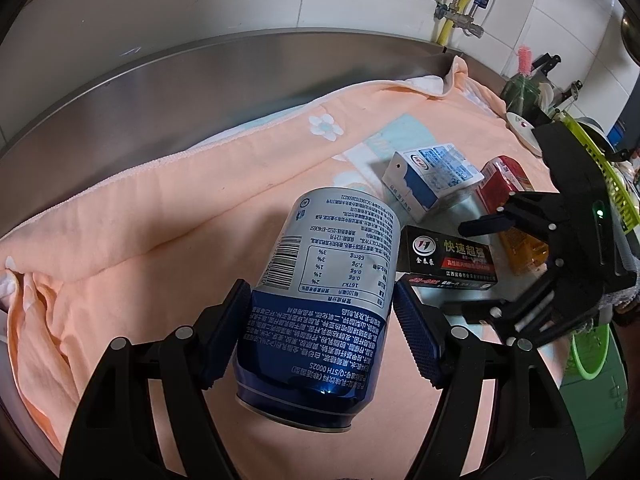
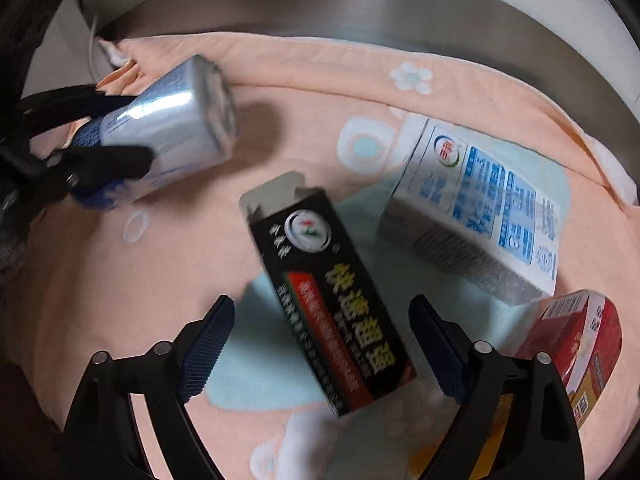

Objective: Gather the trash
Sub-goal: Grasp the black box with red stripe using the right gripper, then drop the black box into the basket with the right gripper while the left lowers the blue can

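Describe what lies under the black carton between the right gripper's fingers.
Under the black carton lies a peach towel, with a pale blue patch showing at the carton's edges. What the towel covers is hidden.

- The can (image 1: 320, 300) between my left pads is silver above, dark blue below, covered in fine print.
- My cloth (image 1: 160, 200) is peach with white-and-pale-blue flowers.
- At two o'clock from the can: a white carton (image 1: 430, 178) printed blue.
- The box (image 2: 332, 300) under my right gripper is black, red-striped, with yellow lettering.
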`<move>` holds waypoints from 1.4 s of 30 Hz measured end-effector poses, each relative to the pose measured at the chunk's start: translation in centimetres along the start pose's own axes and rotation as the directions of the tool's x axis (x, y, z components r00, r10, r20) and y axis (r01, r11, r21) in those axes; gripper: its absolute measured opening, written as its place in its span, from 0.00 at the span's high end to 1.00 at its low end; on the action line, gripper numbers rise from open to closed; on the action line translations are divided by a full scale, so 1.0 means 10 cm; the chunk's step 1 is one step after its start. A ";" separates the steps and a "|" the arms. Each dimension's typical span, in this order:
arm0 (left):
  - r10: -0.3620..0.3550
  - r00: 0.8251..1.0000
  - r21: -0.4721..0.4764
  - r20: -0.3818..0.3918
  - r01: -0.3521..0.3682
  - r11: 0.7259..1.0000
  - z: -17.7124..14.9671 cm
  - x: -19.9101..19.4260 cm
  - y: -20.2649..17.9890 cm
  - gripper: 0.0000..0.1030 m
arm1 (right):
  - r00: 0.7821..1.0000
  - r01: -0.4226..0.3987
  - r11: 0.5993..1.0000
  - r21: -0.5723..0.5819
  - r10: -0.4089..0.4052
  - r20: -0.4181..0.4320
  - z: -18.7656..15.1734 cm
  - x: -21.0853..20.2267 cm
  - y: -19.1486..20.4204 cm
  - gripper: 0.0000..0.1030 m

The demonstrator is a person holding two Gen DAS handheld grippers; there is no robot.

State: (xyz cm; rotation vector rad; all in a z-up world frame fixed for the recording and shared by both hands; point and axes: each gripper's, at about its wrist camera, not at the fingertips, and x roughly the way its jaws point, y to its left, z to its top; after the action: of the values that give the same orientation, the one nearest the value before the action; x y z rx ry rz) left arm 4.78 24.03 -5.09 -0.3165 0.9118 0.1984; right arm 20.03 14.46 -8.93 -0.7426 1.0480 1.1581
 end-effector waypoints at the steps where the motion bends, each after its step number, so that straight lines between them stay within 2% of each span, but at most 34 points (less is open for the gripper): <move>1: 0.000 1.000 -0.001 -0.001 0.000 1.000 0.00 0.00 0.00 0.30 | 1.000 -0.002 1.000 0.002 0.002 -0.004 0.02 0.02 -0.01 0.23; 8: 0.000 1.000 0.003 -0.001 0.000 1.000 0.00 0.01 -0.01 0.30 | 1.000 0.022 1.000 0.018 -0.022 0.002 0.12 0.12 0.06 0.29; 14: 0.001 1.000 0.000 0.001 -0.001 1.000 -0.01 0.01 -0.01 0.30 | 0.999 0.014 0.998 0.066 -0.016 0.033 0.09 0.04 0.02 0.44; 15: 0.003 1.000 0.001 0.002 -0.003 1.000 -0.01 0.01 0.00 0.30 | 0.999 0.011 0.997 0.071 -0.014 0.040 -0.01 -0.06 -0.11 0.48; 21: 0.001 1.000 -0.005 0.014 -0.001 1.000 -0.03 -0.04 -0.01 0.30 | 0.996 0.017 0.993 0.120 -0.028 0.090 -0.28 -0.26 -0.03 0.55; 29: -0.022 0.999 0.010 0.042 0.022 1.000 -0.06 -0.19 -0.11 0.30 | 0.980 0.027 0.984 0.177 -0.061 0.191 -0.71 -0.66 0.20 0.56; 35: -0.066 0.996 0.056 0.067 0.063 0.996 -0.11 -0.36 -0.37 0.30 | 0.952 0.036 0.967 0.254 -0.110 0.285 -1.08 -1.06 0.42 0.56; 38: -0.103 0.991 0.096 0.080 0.095 0.991 -0.12 -0.46 -0.60 0.30 | 0.928 0.054 0.953 0.297 -0.159 0.338 -1.32 -1.31 0.53 0.56; 42: -0.170 0.981 0.163 0.089 0.154 0.975 -0.13 -0.55 -1.01 0.30 | 0.893 0.100 0.908 0.406 -0.262 0.365 -1.82 -1.64 0.50 0.56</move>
State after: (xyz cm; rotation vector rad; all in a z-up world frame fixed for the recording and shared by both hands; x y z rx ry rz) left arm 3.56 13.99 0.47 -0.2327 0.7904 -0.0075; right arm 9.45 -6.39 0.01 -0.2628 0.7854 0.8598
